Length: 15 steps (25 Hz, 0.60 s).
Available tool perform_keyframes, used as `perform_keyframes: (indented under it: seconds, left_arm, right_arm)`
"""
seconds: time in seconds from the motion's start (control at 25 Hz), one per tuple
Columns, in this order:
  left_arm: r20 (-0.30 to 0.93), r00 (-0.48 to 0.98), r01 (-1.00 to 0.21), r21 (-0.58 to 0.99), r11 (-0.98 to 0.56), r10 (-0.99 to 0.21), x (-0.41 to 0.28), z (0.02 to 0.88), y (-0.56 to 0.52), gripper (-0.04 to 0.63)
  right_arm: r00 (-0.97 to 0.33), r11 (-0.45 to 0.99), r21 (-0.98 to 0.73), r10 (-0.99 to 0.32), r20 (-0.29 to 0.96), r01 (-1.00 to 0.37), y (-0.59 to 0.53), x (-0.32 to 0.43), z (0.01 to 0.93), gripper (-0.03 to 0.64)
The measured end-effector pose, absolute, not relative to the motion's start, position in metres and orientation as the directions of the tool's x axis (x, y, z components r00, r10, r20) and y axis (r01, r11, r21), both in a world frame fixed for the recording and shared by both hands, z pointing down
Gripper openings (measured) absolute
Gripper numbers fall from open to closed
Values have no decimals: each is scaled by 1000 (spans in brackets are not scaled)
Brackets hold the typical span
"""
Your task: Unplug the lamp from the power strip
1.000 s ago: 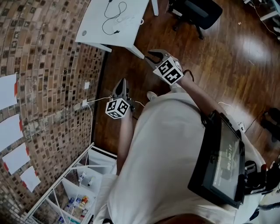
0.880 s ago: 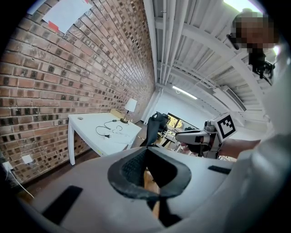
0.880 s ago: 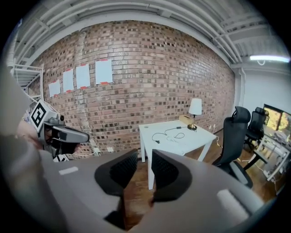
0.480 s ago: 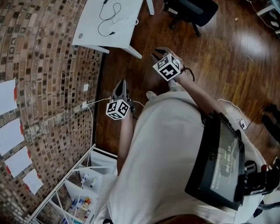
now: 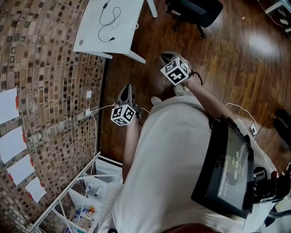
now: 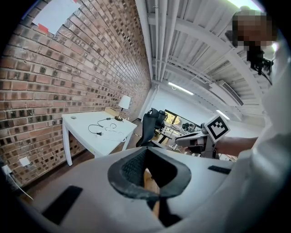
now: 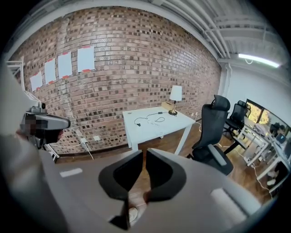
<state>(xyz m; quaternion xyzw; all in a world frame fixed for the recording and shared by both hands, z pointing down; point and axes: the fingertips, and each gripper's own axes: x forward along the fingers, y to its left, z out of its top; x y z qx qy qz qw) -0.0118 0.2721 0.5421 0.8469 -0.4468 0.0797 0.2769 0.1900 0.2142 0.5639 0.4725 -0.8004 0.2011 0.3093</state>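
A small lamp [image 7: 175,95] with a white shade stands at the far end of a white table [image 5: 93,27] by the brick wall; it shows in the left gripper view too, lamp [image 6: 123,103]. A black cord [image 5: 109,20] lies looped on the tabletop. I cannot make out a power strip. Both grippers hang in the air over the wooden floor, well short of the table. My left gripper [image 5: 127,86] is shut and holds nothing. Nearer the table, my right gripper [image 5: 163,55] has its jaws shut with nothing between them.
A black office chair [image 5: 195,9] stands right of the table. A white cable runs from a wall socket [image 5: 87,111] low on the brick wall. A white wire shelf [image 5: 77,191] stands lower left. A tablet [image 5: 227,164] hangs on the person's chest.
The right gripper's jaws were spread a second ago and have come together empty. That gripper shifted slightly right and down. The left gripper has stayed put.
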Motion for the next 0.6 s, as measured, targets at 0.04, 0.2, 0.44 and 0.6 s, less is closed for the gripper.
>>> perform_keyframes:
  seconds: [0.04, 0.2, 0.44, 0.6]
  left_arm:
    - [384, 588, -801, 397, -448, -712, -8, 543, 274, 3]
    - [391, 583, -805, 395, -442, -712, 5, 548, 280, 3]
    - [396, 588, -803, 388, -452, -705, 31, 548, 291, 3]
    - [407, 596, -799, 390, -458, -692, 50, 559, 294, 3]
  right_arm:
    - [-364, 474, -30, -632, 685, -880, 215, 193, 565, 15]
    - [-358, 484, -11, -630, 689, -875, 216, 206, 571, 15]
    - [-374, 510, -14, -612, 697, -860, 220, 218, 580, 15]
    - [-384, 520, -24, -599, 702, -854, 220, 228, 589, 15]
